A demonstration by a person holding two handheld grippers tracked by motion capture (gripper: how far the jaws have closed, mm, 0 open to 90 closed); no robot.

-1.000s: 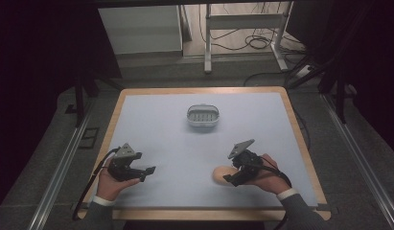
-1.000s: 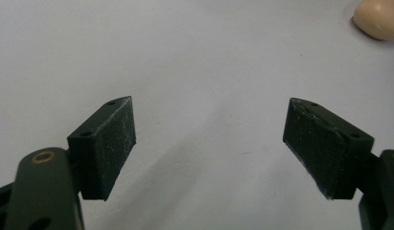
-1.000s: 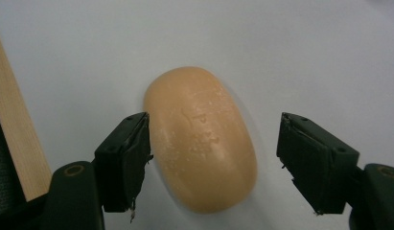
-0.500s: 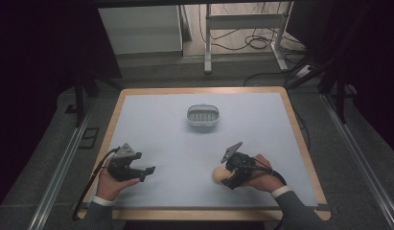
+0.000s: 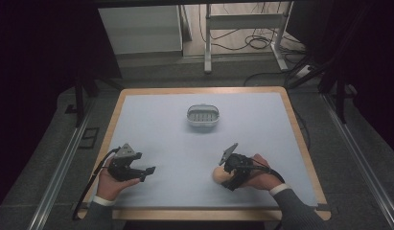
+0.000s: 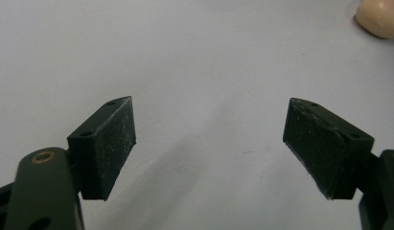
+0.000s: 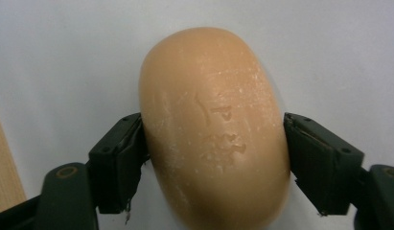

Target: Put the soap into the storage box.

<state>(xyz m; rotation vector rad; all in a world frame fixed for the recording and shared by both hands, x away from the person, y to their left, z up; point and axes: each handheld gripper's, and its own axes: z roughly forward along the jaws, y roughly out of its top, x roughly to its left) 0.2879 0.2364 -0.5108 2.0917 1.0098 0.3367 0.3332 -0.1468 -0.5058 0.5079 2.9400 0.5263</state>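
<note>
A peach-coloured oval bar of soap (image 7: pixel 211 129) with stamped lettering lies on the pale blue table top (image 5: pixel 175 143), near the front right. My right gripper (image 7: pixel 214 158) has one jaw pressed against each side of it, so it is shut on the soap. In the high view the soap (image 5: pixel 217 175) peeks out at the left of the right gripper (image 5: pixel 227 178). My left gripper (image 5: pixel 147 171) rests at the front left, open with nothing between its pads (image 6: pixel 110 143). The soap (image 6: pixel 379 17) sits far off at the top right corner of the left gripper view.
A small white oval dish (image 5: pixel 202 115) with a ribbed inside stands at the middle back of the table. A wooden rim (image 5: pixel 300 139) frames the table. Dark floor, rails and cables surround it.
My right gripper has slid left and down onto the soap and its jaws now grip both sides. The soap has stayed in place. The left gripper has not moved.
</note>
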